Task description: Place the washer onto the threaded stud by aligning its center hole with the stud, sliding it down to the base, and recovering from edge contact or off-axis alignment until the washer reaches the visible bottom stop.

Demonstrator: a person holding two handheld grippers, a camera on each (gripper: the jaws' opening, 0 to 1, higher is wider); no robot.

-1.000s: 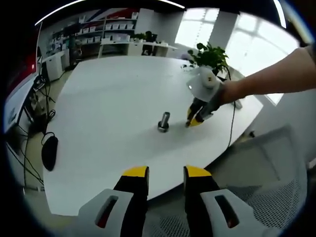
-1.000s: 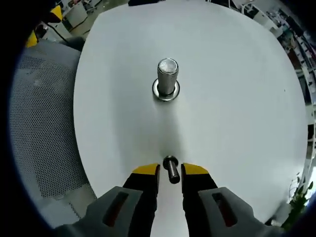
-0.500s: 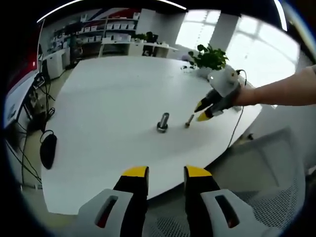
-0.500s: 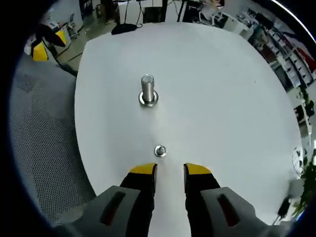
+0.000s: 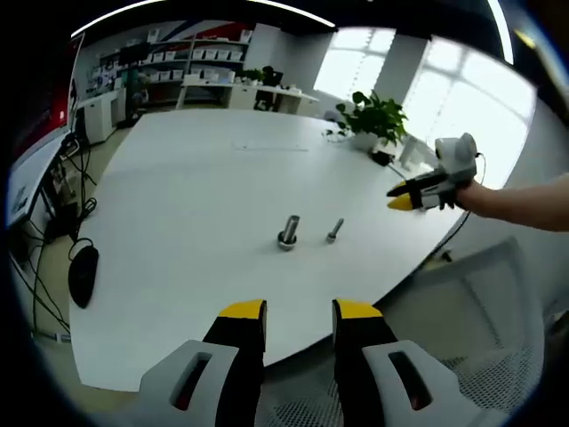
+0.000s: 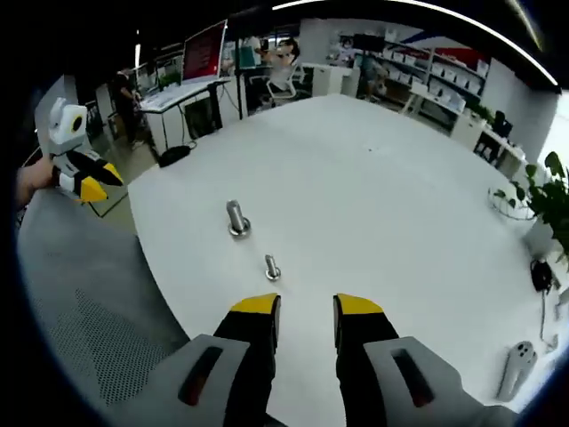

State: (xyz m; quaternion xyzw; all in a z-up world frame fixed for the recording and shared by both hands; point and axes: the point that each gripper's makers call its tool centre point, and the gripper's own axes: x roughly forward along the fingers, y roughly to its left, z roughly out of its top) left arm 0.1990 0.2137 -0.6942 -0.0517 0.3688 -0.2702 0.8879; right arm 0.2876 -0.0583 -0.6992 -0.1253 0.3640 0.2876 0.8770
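Observation:
A threaded steel stud [image 5: 288,231] [image 6: 236,218] stands upright on the white table [image 5: 196,178] [image 6: 373,196], with a metal ring, apparently the washer, lying round its foot. Beside it a small bolt [image 5: 334,231] [image 6: 272,266] stands on its head. My right gripper [image 6: 307,309] [image 5: 400,197] is open and holds nothing; it hovers well back from both parts, off the table's edge. My left gripper [image 5: 299,313] [image 6: 96,182] is open too, with nothing between its jaws, and is held off the near edge of the table.
A mesh office chair [image 5: 480,356] [image 6: 89,338] sits at the table's edge between the grippers. A potted plant [image 5: 373,111] and cables lie at the far side. A black mouse [image 5: 82,276] rests on a lower desk. A white device [image 6: 516,369] lies near the right edge.
My right gripper has let go of the small bolt, leaving it standing beside the stud, and has pulled back up and away from the table. The left gripper has barely moved.

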